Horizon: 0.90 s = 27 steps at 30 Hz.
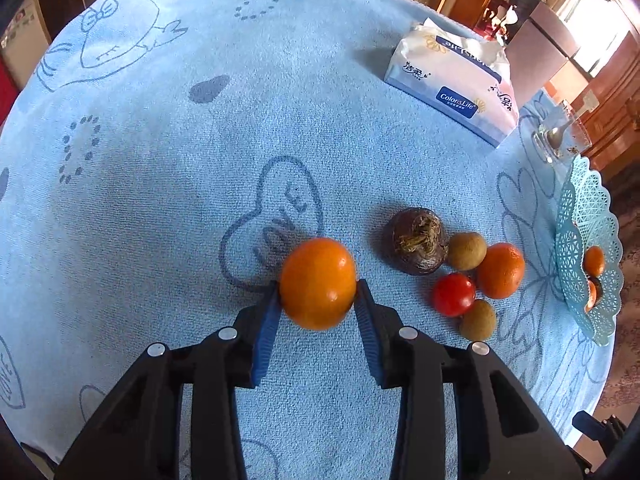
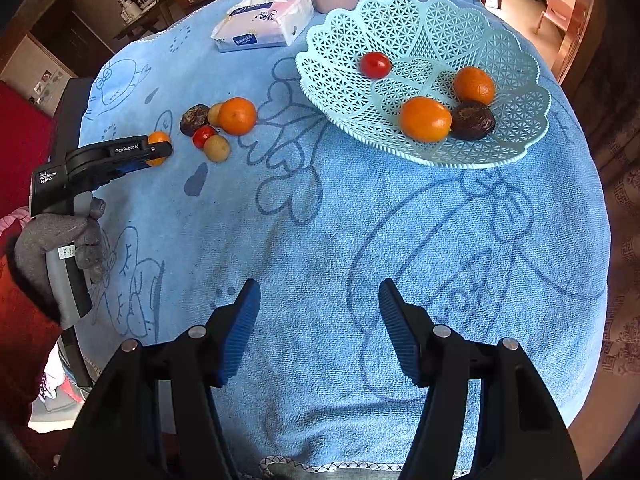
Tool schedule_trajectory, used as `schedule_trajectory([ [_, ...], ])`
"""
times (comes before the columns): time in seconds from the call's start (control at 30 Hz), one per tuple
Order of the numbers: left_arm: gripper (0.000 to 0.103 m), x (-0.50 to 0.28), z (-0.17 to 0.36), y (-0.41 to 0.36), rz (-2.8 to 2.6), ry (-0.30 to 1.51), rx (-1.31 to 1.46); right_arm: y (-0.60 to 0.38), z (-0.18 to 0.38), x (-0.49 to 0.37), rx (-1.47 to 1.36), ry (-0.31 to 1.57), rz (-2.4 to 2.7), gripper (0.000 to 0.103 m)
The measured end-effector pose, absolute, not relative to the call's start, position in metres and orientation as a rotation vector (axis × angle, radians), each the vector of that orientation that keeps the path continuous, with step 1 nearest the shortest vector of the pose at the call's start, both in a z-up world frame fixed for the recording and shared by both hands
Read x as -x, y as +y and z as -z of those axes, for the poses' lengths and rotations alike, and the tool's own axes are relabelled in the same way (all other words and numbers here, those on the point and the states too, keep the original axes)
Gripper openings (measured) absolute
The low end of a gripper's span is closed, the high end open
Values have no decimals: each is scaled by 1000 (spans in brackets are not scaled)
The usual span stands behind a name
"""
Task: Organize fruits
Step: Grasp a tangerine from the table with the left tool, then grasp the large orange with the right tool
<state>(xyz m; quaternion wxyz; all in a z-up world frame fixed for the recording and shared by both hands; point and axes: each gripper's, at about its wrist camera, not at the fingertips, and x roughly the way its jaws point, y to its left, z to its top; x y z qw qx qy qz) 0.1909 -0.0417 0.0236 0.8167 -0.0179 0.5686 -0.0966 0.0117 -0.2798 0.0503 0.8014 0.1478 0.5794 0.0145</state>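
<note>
My left gripper (image 1: 318, 294) is shut on an orange mandarin (image 1: 318, 283) and holds it just above the blue cloth; it also shows in the right wrist view (image 2: 160, 151). To its right lie a dark brown fruit (image 1: 416, 240), two small tan fruits (image 1: 466, 251), a mandarin (image 1: 500, 270) and a red tomato (image 1: 453, 294). The light blue lattice basket (image 2: 424, 32) holds a tomato (image 2: 375, 65), two mandarins (image 2: 426, 119) and a dark fruit (image 2: 472, 120). My right gripper (image 2: 319, 300) is open and empty over the cloth, well in front of the basket.
A tissue pack (image 1: 452, 84) lies at the back of the round table (image 1: 160, 140). A glass with a spoon (image 1: 560, 136) stands behind the basket (image 1: 588, 252). Bookshelves and wooden furniture surround the table. The table edge runs close below my right gripper.
</note>
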Motion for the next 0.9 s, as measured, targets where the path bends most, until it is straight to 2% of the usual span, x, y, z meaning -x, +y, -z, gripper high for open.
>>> schedule_trajectory([
  [0.67,37,-128,-87,30,179,1133,113,-219,-50,-130,-231,1167,-144,63],
  [0.9,37,-110,-86,56,130,1145,156,-206,-45,-169,-100,1145,-134,55],
])
